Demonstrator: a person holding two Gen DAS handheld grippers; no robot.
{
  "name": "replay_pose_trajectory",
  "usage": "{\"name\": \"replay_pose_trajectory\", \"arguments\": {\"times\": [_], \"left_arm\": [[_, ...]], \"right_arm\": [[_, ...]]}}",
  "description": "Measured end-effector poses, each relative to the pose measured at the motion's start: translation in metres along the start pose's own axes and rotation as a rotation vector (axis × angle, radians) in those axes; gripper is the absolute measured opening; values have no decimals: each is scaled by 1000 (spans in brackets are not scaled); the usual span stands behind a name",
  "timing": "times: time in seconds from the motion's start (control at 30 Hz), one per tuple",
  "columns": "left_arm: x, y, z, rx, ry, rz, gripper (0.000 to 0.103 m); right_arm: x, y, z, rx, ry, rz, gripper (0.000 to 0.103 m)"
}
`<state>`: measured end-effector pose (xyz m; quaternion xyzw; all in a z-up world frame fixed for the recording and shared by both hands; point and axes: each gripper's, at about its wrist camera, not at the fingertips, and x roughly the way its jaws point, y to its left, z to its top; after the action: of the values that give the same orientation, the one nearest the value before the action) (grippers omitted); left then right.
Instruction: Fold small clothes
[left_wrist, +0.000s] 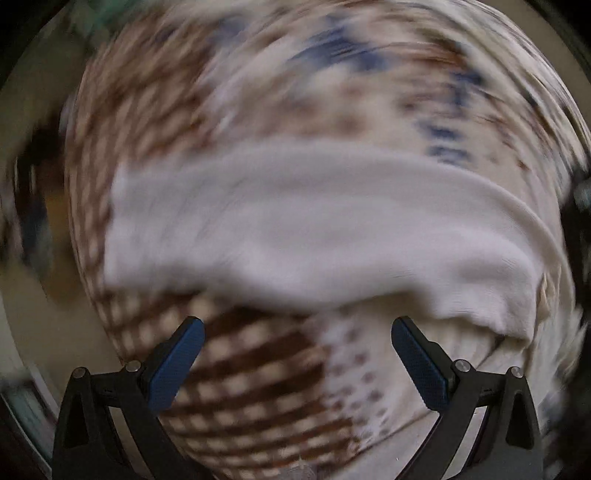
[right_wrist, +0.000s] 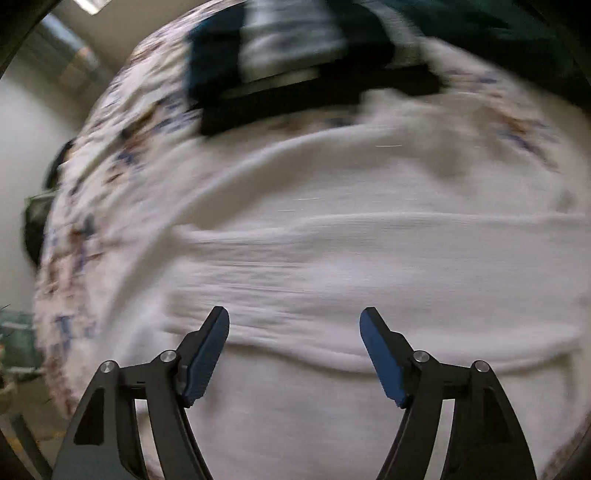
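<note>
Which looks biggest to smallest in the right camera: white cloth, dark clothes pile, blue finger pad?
1. white cloth
2. dark clothes pile
3. blue finger pad, though it sits nearest the camera, so looks bigger than it is.

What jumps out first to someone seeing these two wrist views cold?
A big white garment fills most of the right wrist view, lying in soft folds on a patterned cover; in the left wrist view it is a pale band across the middle. In each view an open gripper frames the bottom, left gripper over brown checks, right gripper over the white cloth, both empty. Dark folded clothes lie at the top of the right view.
</note>
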<state>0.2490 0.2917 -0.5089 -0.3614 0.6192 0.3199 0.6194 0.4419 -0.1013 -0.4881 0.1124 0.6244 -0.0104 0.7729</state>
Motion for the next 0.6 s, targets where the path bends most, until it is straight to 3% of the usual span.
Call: {"name": "replay_pose_trajectory", "arguments": {"times": [0.13,0.27,0.3,0.33,0.37,0.4,0.43,0.47,0.6], "left_arm": [[34,75,11,-371,110,-154,102],[42,126,28,-709,16,-354,100],[41,132,33,-745,-26,-371,91],[38,132,39,-750,-64,-371,84],[36,130,44,-732,-88,-370,61],[33,125,49,-690,-109,-356,28],[29,116,56,-623,-126,-337,14],[25,110,59,-578,-144,-329,9],[-28,51,72,-267,-316,-255,8]], "right_arm": [[-6,-54,-13,85,32,-91,76],[-9,-100,-26,172,7,-227,76],[-7,-108,-27,200,9,-238,76],[-6,-114,-28,221,13,-250,76],[-4,-123,-30,251,21,-259,76],[-2,-127,-29,270,28,-271,76],[0,-129,-30,284,35,-289,76],[1,-133,-29,297,43,-302,76],[-3,-144,-16,315,45,-314,76]]}}
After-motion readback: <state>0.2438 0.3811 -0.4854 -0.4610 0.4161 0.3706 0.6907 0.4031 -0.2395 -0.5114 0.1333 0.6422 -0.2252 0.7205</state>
